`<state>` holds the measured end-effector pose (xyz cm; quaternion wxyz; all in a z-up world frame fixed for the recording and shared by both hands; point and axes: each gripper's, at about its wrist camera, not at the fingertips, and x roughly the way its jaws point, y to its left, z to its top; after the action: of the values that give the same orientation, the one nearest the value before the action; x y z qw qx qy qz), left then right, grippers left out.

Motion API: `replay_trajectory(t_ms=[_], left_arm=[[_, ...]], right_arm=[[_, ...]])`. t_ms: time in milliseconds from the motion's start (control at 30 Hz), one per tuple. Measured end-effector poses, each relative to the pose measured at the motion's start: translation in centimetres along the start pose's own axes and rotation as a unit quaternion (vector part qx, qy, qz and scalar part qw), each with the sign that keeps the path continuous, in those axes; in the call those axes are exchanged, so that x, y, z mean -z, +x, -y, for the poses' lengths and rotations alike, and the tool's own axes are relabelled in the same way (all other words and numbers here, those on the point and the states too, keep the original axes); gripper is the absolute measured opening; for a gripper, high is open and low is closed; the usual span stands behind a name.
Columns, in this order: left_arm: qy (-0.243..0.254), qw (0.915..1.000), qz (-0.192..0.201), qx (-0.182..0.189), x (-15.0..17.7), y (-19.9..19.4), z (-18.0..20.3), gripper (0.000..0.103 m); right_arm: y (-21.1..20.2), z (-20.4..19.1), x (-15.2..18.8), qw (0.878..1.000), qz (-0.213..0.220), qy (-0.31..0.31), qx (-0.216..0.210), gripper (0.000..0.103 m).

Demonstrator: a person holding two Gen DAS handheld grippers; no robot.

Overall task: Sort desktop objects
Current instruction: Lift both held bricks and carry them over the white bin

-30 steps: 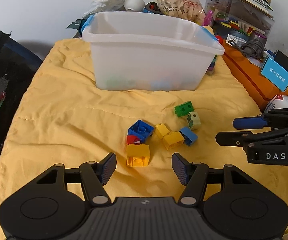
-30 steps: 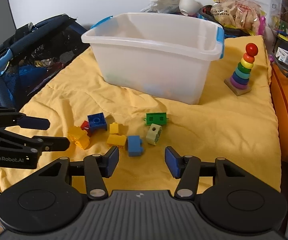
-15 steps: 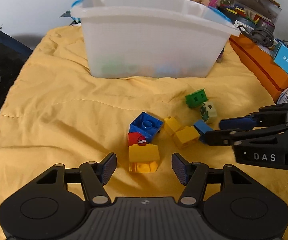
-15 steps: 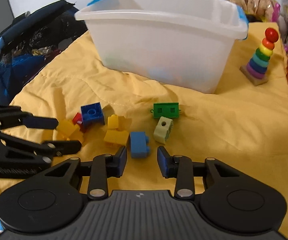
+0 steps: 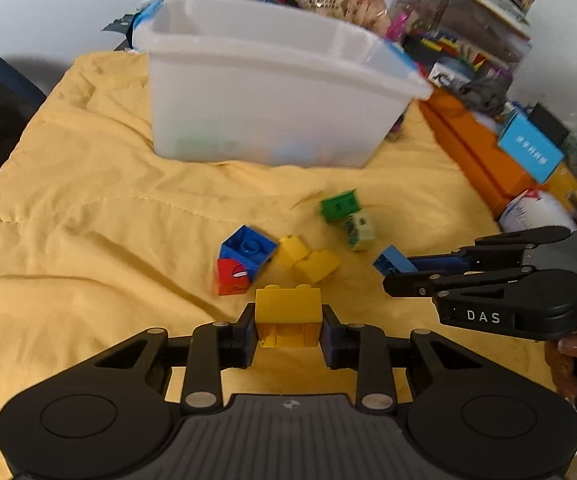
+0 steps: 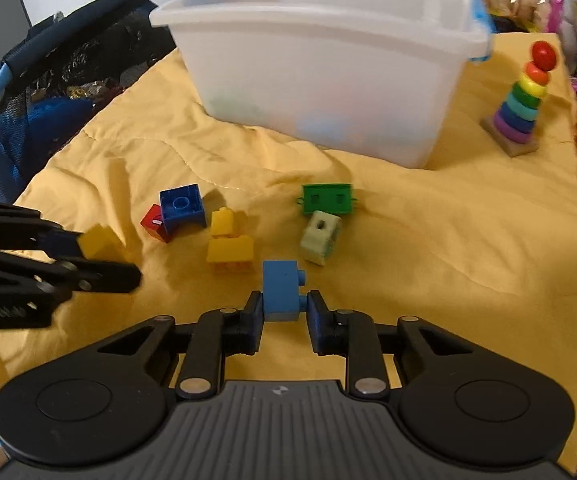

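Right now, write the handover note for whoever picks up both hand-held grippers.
Left hand-held gripper: shut on the large yellow plastic brick.
Right hand-held gripper: closed around the light blue plastic brick, whose studs point right.
Done: both bricks gripped; some coloured pieces show faintly through the wall of the translucent white plastic bin.
Left: drop both bricks into the bin, then collect what lies on the yellow quilted cloth: dark blue brick, red cube, two small yellow bricks, green wheeled block, pale green block.
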<state>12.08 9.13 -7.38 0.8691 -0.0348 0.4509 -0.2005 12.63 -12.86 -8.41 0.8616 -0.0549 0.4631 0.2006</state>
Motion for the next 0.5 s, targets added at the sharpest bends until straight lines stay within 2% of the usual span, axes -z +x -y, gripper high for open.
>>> replay_trajectory(t_ms=[100, 200, 333, 367, 500], left_arm=[[0.005, 0.9997, 0.024, 0.000, -0.9, -1.4, 0.7, 0.034], [0.014, 0.9981, 0.059, 0.003, -3.1, -2.8, 1.4, 0.034], [0.043, 0.9924, 0.115, 0.001, -7.4, -4.5, 2.5, 0.034], [0.047, 0.9905, 0.129, 0.001, -8.7, -4.8, 2.7, 0.034], [0.057, 0.9833, 0.173, -0.006, -12.9, -5.9, 3.4, 0.034]], right_arm=[[-0.5, 0.5, 0.3, 1.000, 0.000, 0.001, 0.014, 0.026], [-1.4, 0.9, -0.1, 1.000, 0.012, 0.009, 0.016, 0.026], [-3.5, 0.7, -2.5, 0.998, 0.061, -0.001, 0.020, 0.026], [-4.7, 0.8, -4.3, 0.996, 0.091, -0.005, 0.024, 0.026], [-6.1, 1.0, -6.9, 0.991, 0.129, -0.008, 0.034, 0.026]])
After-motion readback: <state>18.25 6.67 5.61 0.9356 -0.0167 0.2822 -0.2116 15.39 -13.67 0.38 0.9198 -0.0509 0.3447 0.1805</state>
